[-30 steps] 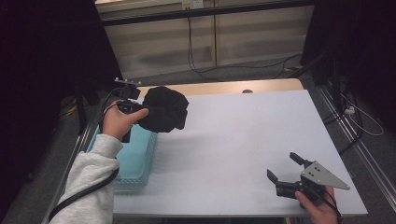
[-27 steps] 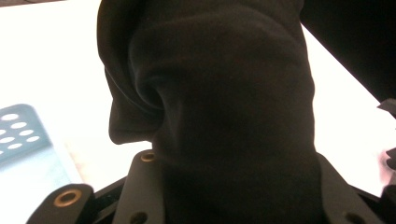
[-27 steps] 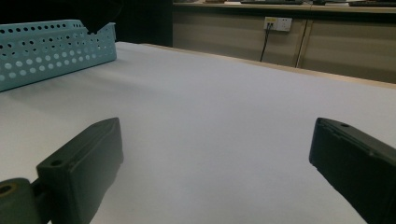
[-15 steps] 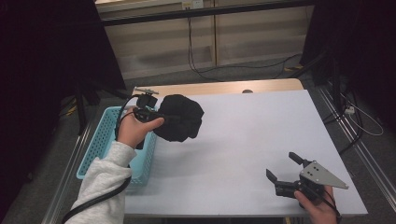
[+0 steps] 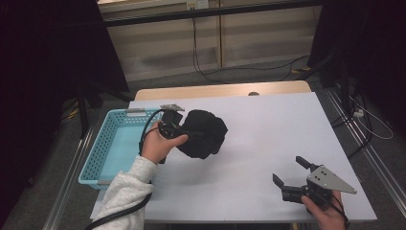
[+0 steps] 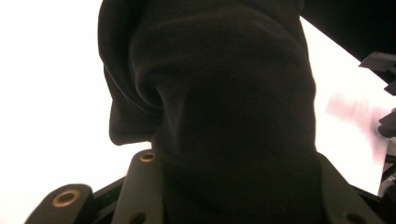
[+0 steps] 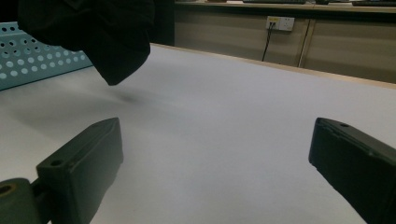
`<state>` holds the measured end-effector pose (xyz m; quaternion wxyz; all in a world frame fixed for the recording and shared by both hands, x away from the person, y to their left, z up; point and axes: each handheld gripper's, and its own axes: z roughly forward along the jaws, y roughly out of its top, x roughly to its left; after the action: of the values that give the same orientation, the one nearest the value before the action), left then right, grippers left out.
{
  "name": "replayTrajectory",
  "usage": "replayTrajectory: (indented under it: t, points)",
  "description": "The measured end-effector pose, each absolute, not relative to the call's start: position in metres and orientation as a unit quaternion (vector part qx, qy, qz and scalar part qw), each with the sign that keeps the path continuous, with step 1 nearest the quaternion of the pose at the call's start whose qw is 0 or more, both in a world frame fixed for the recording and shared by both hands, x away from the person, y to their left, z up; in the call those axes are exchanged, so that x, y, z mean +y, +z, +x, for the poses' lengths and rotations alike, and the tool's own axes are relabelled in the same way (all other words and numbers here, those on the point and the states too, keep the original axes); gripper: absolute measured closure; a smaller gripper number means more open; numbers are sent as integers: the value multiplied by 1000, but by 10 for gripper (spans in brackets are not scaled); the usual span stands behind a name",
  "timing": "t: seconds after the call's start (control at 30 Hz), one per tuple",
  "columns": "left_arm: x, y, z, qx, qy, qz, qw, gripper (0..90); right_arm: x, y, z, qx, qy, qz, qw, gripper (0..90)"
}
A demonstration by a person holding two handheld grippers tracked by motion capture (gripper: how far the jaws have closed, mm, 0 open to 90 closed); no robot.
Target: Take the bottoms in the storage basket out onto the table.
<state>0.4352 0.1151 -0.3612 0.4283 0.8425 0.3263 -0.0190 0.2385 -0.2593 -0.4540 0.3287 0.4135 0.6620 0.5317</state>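
Black cloth hangs bunched in the left gripper, jaws pinched on it, above the white table beside the blue basket. Lower it flat, then release. Right gripper rests spread, empty, well apart.

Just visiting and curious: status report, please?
Left gripper clamped on black cloth, held off the table. Right gripper open, low over table. Nothing in the way.

The black cloth I hold looks soft, matt and fleecy. My basket is perforated light-blue plastic. The table has a smooth matt white top with a wooden far edge.
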Motion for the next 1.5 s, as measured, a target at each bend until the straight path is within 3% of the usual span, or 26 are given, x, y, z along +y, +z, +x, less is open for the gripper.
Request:
replayTrajectory:
  t: [0.8,1.2,1.33,1.5]
  points:
    - [80,-425,415,286,-45,857,425,601,-259,-454,238,665,530,412,327,22]
    - [79,-438,411,284,-38,857,428,563,-259,-455,239,666,529,414,325,22]
    - [82,-439,411,296,-36,849,437,448,-258,-455,240,666,530,412,325,22]
    - [92,-436,408,323,-5,836,443,225,-257,-455,241,668,530,409,323,22]
